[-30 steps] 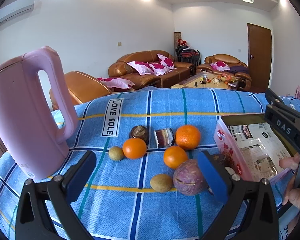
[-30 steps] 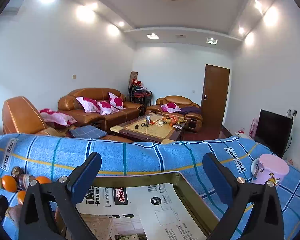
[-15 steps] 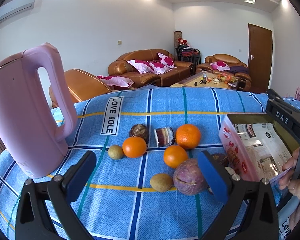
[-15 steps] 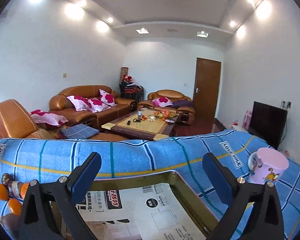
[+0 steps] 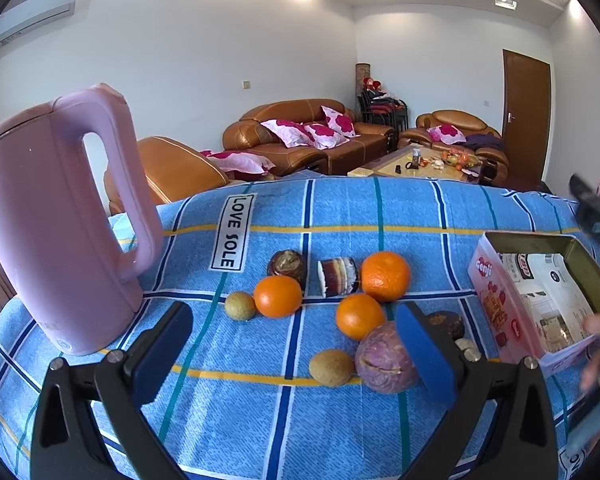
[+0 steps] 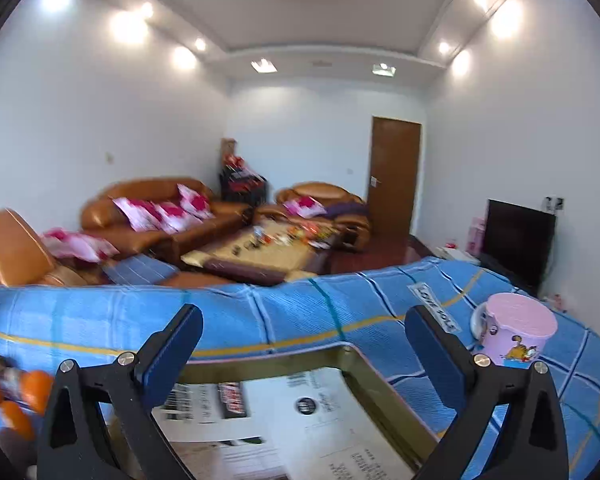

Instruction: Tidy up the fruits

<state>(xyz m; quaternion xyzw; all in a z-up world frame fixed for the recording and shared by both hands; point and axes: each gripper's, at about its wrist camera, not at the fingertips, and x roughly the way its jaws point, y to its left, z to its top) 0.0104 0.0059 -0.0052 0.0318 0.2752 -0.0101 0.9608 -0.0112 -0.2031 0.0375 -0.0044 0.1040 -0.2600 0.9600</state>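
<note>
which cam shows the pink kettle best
The left wrist view: the pink kettle stands large and sharp at the left on the blue cloth, handle toward the fruit. The right wrist view does not show it, only a pink mug.

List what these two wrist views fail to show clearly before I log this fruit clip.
- Left wrist: dark fruit half hidden behind the left gripper finger.
- Left wrist: right gripper blurred, cut by the edge.
- Right wrist: oranges motion-smeared at the edge.
- Right wrist: tin box floor partly cut off.
</note>
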